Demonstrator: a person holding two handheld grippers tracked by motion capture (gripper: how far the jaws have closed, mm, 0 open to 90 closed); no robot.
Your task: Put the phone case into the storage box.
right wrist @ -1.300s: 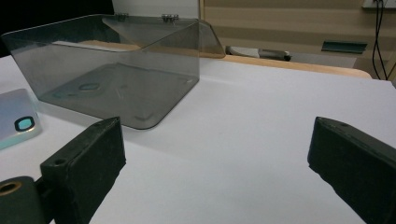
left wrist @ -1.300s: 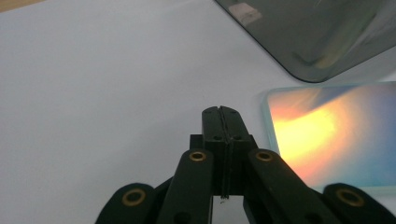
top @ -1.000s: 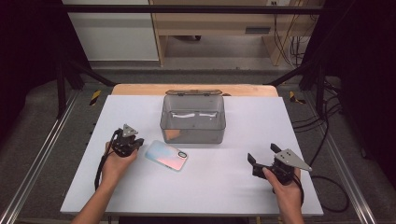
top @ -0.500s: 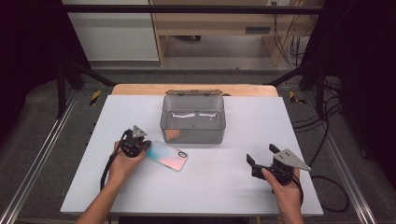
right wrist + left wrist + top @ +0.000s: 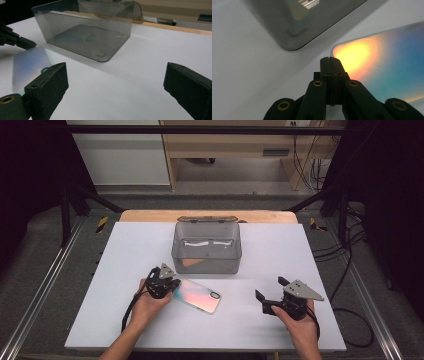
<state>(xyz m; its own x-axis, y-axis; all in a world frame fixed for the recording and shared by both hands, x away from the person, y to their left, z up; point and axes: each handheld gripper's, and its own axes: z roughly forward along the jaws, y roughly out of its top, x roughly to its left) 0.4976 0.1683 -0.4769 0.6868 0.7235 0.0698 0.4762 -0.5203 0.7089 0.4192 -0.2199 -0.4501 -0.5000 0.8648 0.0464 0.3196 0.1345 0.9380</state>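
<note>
The left tongs (image 5: 169,285) are pressed tight together, jaws flush against each other with nothing between them, and their tip sits right at the near corner of the phone (image 5: 197,295). In the left gripper view the closed left tongs (image 5: 331,62) meet the phone (image 5: 387,67) at its rounded corner, where the glossy back glows orange and fades into blue; whether the tip actually touches the edge or just overlaps it, I can't tell.

Over on the other side, the right tongs (image 5: 272,292) stand wide, and their jaws have just been closing a little, with only bare surface between them. In the right gripper view the two black jaws of the right tongs (image 5: 115,82) frame an open stretch of white surface (image 5: 140,75), well apart from the phone (image 5: 27,67), which lies off to the left there with the other hand's tongs at its far end.

The phone lies flat, back up, on the white surface (image 5: 125,250), camera end pointing toward the person's right, just in front of the clear grey box (image 5: 206,249). The box stands upright in the middle of the surface with its lid hinged back, close behind the phone but not touching it. The person's left hand (image 5: 150,302) and right hand (image 5: 297,322) grip the tools from the near edge.
</note>
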